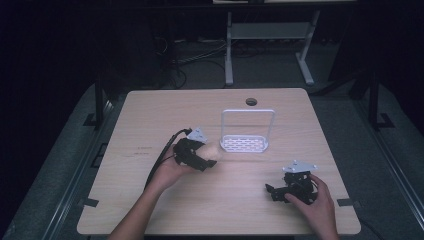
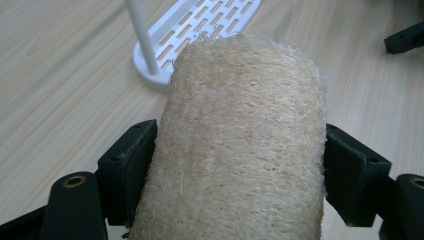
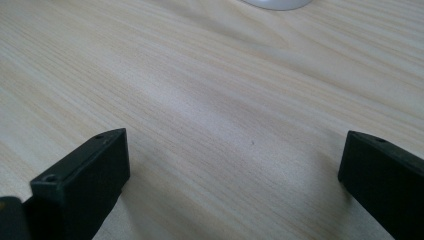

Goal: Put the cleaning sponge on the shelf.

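Near edge of table (image 1: 150, 210), R side: right gripper (image 1: 278, 193) sits low over bare wood, jaws spread wide w/ nothing between them. Its own view shows both jaws far apart above the grain.

Farther in, approx. mid-table, left of centre: left gripper (image 1: 209, 161) is clamped on a loofah (image 1: 212, 151), jaws pressing both sides of the beige fibrous roll (image 2: 240, 140), held off the surface.

Just beyond the loofah, toward far edge: white rack (image 1: 245, 144) w/ slotted base and upright loop, near but apart. Round hole (image 1: 251, 102) by far edge.

Left gripper (image 1: 200, 159) jaws clamped; right gripper (image 1: 276, 193) jaws wide apart
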A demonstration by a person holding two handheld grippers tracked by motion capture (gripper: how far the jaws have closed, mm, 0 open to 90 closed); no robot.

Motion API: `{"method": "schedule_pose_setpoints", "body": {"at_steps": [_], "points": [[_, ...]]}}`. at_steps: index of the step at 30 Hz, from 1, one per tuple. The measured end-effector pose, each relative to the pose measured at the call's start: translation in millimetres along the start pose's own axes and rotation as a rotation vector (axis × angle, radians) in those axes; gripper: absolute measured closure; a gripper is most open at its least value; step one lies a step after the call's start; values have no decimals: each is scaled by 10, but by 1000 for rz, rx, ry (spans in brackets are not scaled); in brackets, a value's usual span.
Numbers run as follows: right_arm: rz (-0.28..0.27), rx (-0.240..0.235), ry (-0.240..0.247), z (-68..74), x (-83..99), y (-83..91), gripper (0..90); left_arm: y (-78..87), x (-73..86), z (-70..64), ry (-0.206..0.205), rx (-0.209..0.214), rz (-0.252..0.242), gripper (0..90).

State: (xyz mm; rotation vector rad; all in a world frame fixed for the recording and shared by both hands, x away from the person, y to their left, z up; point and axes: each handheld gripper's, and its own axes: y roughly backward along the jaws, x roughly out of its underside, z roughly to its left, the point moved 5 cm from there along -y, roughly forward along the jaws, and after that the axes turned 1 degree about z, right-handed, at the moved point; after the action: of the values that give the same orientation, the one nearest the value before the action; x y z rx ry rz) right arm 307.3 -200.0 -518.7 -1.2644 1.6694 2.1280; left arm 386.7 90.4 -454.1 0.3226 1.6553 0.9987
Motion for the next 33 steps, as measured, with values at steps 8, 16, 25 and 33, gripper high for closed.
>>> {"method": "schedule_pose_setpoints", "body": {"at_steps": [8,16,25,33], "points": [[-1,0,2,-1,-1,-1,0,-50,-105,-45,-6,3,-7,230],[0,-1,0,1,0,0,0,-141,-253,-106,-13,9,-21,230],[-1,0,1,-1,0,-1,0,-289,-394,-170,-29,14,-23,231],[-1,-1,2,-1,0,-1,0,-443,-515,-207,-32,13,-29,231]]}}
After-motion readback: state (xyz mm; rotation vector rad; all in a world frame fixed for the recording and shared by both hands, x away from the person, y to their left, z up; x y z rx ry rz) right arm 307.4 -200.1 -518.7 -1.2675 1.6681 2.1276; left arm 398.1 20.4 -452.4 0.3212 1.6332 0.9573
